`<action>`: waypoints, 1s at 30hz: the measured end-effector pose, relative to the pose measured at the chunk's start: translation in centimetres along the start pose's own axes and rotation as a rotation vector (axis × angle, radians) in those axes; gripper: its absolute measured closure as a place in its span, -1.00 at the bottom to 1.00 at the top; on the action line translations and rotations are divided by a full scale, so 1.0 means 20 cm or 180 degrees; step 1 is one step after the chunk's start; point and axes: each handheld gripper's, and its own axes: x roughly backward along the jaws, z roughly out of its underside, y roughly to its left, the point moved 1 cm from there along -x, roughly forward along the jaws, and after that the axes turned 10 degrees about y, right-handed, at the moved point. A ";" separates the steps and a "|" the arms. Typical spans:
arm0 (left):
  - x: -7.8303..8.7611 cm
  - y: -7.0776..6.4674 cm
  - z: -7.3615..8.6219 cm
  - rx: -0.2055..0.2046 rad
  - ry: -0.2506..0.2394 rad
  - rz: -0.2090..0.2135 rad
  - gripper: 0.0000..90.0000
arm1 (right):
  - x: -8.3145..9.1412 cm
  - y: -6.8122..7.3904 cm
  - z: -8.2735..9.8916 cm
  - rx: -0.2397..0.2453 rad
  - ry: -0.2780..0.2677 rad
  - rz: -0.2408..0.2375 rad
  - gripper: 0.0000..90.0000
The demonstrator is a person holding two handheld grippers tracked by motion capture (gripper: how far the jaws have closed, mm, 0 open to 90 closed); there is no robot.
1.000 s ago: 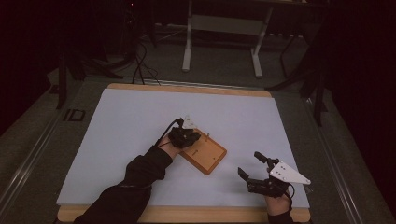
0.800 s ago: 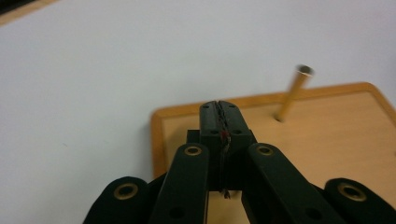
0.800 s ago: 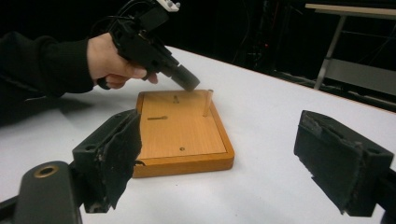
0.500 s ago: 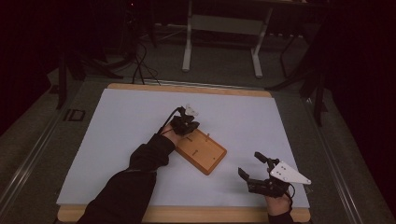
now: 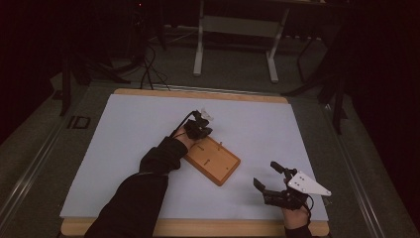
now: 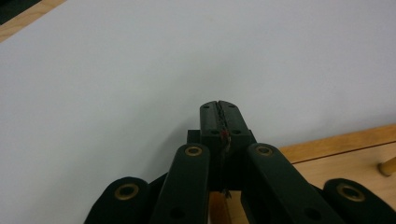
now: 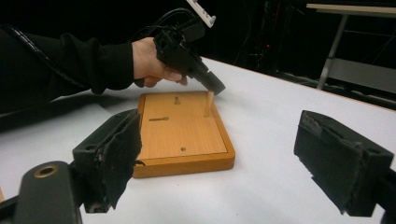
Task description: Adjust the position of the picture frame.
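A wooden peg board (image 5: 218, 166) lies on the white mat, seen closer as board (image 7: 187, 135). One wooden peg (image 7: 208, 103) stands upright near its far edge, and another peg (image 7: 159, 119) lies flat on it. A hand holds my left gripper (image 5: 204, 131) at the board's far left corner. Its tip (image 7: 217, 87) is right by the upright peg's top; contact is unclear. The left gripper (image 6: 219, 109) has its jaws pressed together with nothing seen between them. My right gripper (image 5: 267, 174) rests near the front right, open and empty (image 7: 219, 140), facing the board.
The white mat (image 5: 148, 129) covers a wood-edged table (image 5: 198, 93). Bare mat surrounds the board on all sides. Behind the table stand dark stands, cables and a table frame (image 5: 237, 39) on the floor.
The left hand and its gripper moved away from me, from over the board's middle to its far left corner. The right gripper stayed put.
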 end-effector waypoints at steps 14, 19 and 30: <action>0.03 -0.01 0.02 -0.0098 0.0090 0.0001 1.00 | -0.01 0.00 0.00 -0.0005 0.0011 0.0003 -0.68; 0.06 -0.03 0.06 -0.0112 0.0098 0.0006 1.00 | -0.01 0.00 0.00 0.0009 0.0014 0.0010 -0.68; 0.13 -0.07 0.16 -0.0072 0.0096 0.0091 1.00 | -0.01 0.01 0.00 0.0026 0.0016 0.0023 -0.68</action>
